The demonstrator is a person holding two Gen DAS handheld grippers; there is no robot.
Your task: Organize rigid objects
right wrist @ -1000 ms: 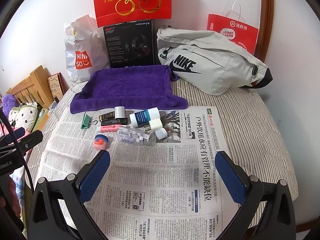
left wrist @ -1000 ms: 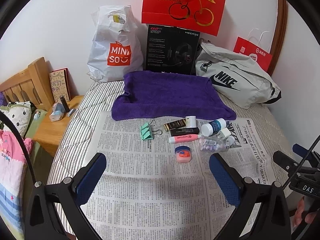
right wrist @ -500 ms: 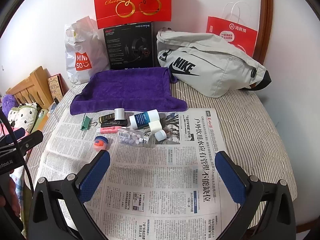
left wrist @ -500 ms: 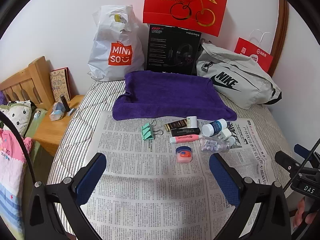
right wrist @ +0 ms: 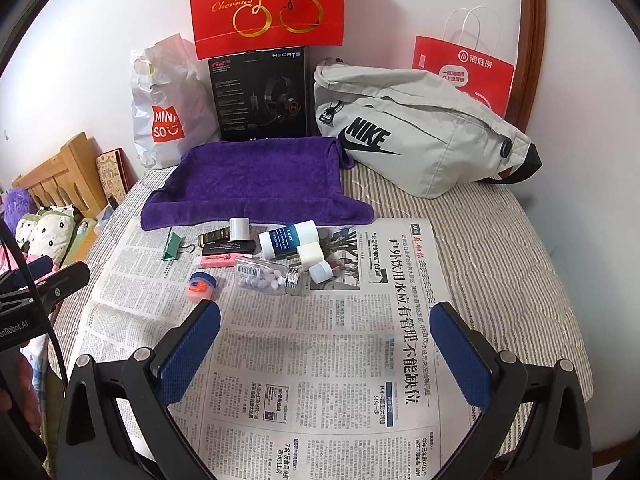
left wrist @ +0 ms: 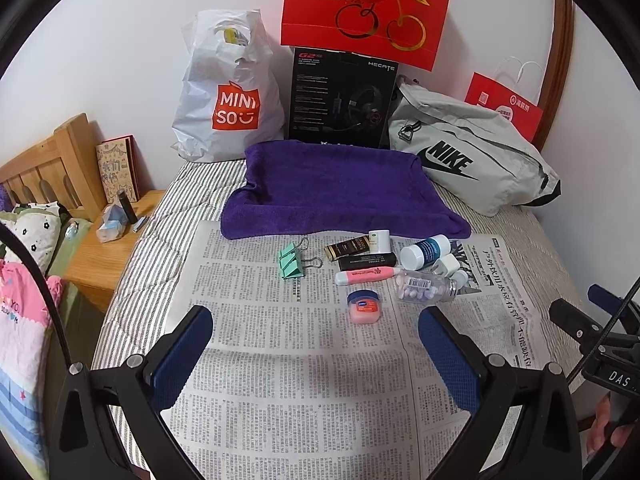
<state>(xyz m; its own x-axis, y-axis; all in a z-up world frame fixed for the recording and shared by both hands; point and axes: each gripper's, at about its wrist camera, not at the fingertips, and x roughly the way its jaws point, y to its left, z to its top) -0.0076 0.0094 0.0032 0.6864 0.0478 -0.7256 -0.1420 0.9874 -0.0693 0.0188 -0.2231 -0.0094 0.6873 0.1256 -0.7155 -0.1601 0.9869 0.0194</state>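
Both jaws stand wide apart with nothing between them: the left gripper [left wrist: 314,322] and the right gripper [right wrist: 326,320] hover over the newspaper [left wrist: 304,380] spread on the striped bed [right wrist: 500,248].

The small things lie in a cluster on the paper's far edge. From the left wrist view, a pink Vaseline tin [left wrist: 363,306] sits nearest, at about one o'clock from the left jaws. Just beyond it lies a pink tube [left wrist: 366,276], then a black tube [left wrist: 367,261] and a gold-brown tube [left wrist: 347,246], with a small white cap [left wrist: 380,241] upright behind. At two o'clock a clear pill bottle [left wrist: 424,290] lies on its side, close to a blue-and-white bottle [left wrist: 425,251] and two little white bottles [left wrist: 446,267]. Green binder clips [left wrist: 292,264] rest apart at eleven o'clock.

Behind the cluster lies a purple towel [left wrist: 340,192]. Against the wall stand a Miniso bag [left wrist: 228,92], a black headset box [left wrist: 342,98], a grey Nike bag [left wrist: 472,160] and a red cherry bag [left wrist: 366,8].
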